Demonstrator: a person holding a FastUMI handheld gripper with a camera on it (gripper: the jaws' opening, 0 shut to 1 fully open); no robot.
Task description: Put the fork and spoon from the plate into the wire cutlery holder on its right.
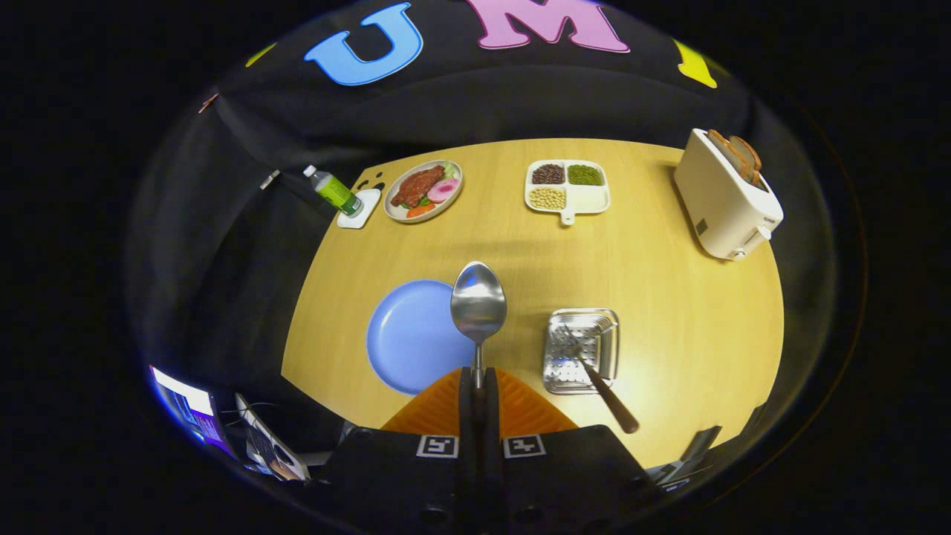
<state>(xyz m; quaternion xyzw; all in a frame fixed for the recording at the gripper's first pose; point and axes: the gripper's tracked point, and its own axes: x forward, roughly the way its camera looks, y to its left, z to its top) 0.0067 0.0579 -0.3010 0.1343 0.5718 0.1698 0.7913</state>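
The gripper (478, 380) has its two fingers pressed tight on the thin neck of the spoon (478, 306), w/ the shiny bowl sticking out just ahead of them. The spoon is held up over the table (669, 297), and its bowl sits above the right edge of the blue plate (409, 334) (the plate has nothing on it). Just right of the plate is the wire cutlery holder (581, 349). The fork (594, 371) is in it, prongs down inside & brown handle leaning out toward the gripper side. Far beyond: a plate of food (423, 190), a small bottle (334, 192) on a white coaster beside it, a tray w/ beans (566, 187), and a toaster (726, 195) w/ bread in the top, off to the right.
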